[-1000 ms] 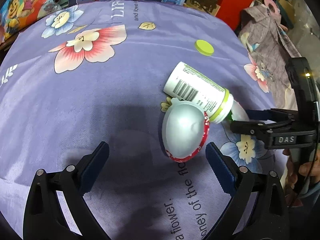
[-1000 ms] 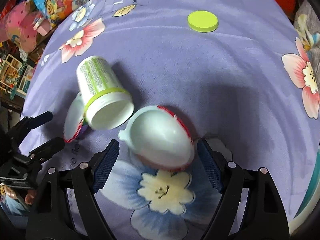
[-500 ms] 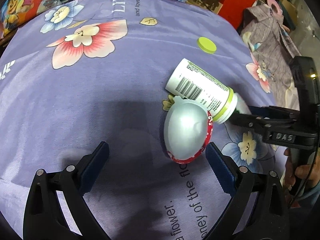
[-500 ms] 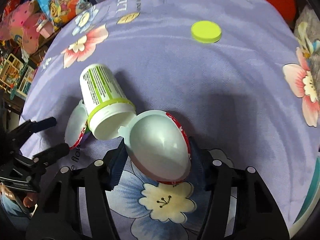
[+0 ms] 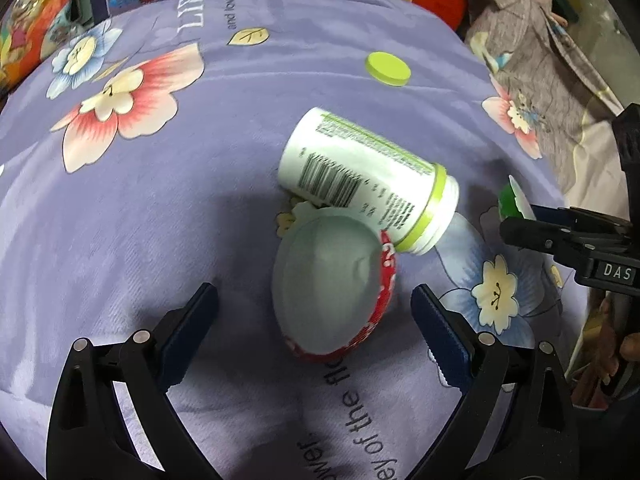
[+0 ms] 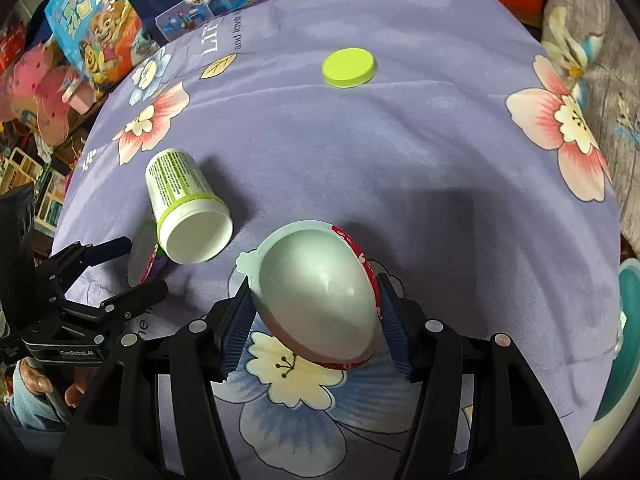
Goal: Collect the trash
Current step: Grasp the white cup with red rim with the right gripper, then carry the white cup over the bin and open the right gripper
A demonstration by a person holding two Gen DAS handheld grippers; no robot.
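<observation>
Clamping one egg-shaped shell half [image 6: 320, 300], the right tongs [image 6: 314, 330] have it lifted, I judge; next comes carrying it off. The left tongs [image 5: 314, 336] gape around the other half [image 5: 334, 284], the tipped jar [image 5: 360, 176] just beyond on the tabletop [image 5: 140, 200].

Dim indoor light — soft shadows on the cloth [image 5: 168, 208], slight blur, strong fisheye bending at edges.

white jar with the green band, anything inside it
The white jar lies on its side with its open mouth toward the right wrist camera. The visible inside is bare white, nothing in it. The deepest part is not clearly shown.
</observation>
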